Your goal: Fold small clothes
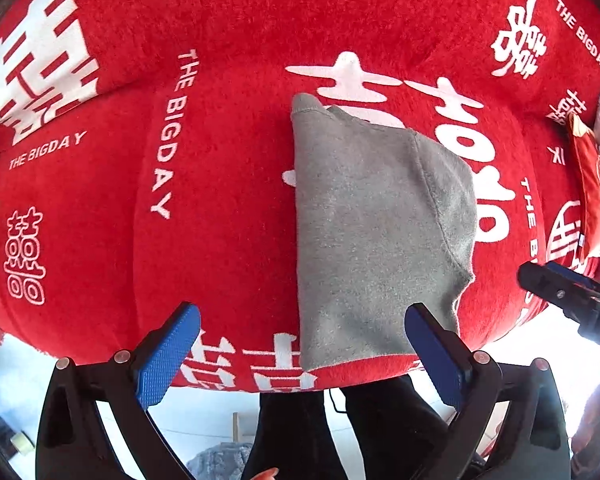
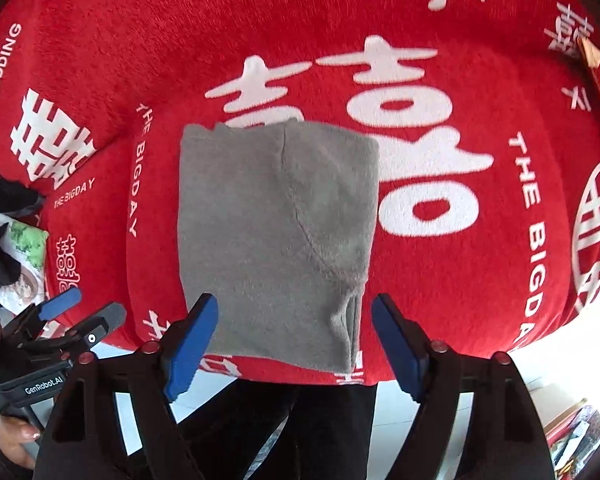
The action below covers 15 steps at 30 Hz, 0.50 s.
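Note:
A small grey garment (image 1: 372, 220) (image 2: 276, 220) lies folded into a rough rectangle on a red blanket (image 1: 228, 200) (image 2: 220, 40) printed with white characters. Its near edge sits close to the blanket's front edge. My left gripper (image 1: 302, 314) hangs above it, open wide, blue pads apart and nothing between them. My right gripper (image 2: 295, 300) also stands open above the garment's near edge, clear of the cloth. In the left wrist view the right gripper (image 1: 540, 276) shows at the right edge; in the right wrist view the left gripper (image 2: 92, 306) shows at lower left.
A red packet (image 1: 592, 192) lies at the blanket's right side. A green and white item (image 2: 24, 248) sits off the left edge. The person's dark trousers (image 1: 292, 432) stand just below the front edge, over a pale floor. Boxes (image 2: 572, 420) stand at lower right.

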Tool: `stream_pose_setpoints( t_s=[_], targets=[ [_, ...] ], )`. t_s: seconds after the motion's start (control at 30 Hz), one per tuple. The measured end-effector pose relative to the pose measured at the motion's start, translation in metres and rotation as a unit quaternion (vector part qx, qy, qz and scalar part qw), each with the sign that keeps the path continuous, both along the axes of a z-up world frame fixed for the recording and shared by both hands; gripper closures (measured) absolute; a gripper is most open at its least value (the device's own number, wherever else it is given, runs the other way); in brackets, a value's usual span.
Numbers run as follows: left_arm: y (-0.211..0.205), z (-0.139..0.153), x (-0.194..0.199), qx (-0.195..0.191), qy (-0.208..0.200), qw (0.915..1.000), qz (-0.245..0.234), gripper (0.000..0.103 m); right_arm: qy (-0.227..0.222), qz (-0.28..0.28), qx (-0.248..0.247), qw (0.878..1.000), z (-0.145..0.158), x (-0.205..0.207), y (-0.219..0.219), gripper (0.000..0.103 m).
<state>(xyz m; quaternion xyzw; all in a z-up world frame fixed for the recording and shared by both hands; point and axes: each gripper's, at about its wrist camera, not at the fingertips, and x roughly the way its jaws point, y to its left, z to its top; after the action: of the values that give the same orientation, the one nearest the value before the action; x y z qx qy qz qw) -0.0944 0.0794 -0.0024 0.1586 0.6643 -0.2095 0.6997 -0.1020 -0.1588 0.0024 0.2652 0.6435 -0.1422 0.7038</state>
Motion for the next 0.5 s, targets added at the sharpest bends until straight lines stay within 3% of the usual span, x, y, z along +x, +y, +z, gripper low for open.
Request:
stream_pose_setpoints(
  t_s=[0.07, 0.5],
  targets=[
    [0.001, 0.002, 0.0, 0.012, -0.009, 0.9999, 0.002, 0.001, -0.003, 0.0, -0.009, 1.0, 0.005, 0.002, 0.001, 0.0],
    [0.008, 0.018, 0.004, 0.037, -0.065, 0.9971, 0.015, 0.001, 0.019, 0.012, -0.029, 0.999, 0.013, 0.004, 0.012, 0.0]
  ],
)
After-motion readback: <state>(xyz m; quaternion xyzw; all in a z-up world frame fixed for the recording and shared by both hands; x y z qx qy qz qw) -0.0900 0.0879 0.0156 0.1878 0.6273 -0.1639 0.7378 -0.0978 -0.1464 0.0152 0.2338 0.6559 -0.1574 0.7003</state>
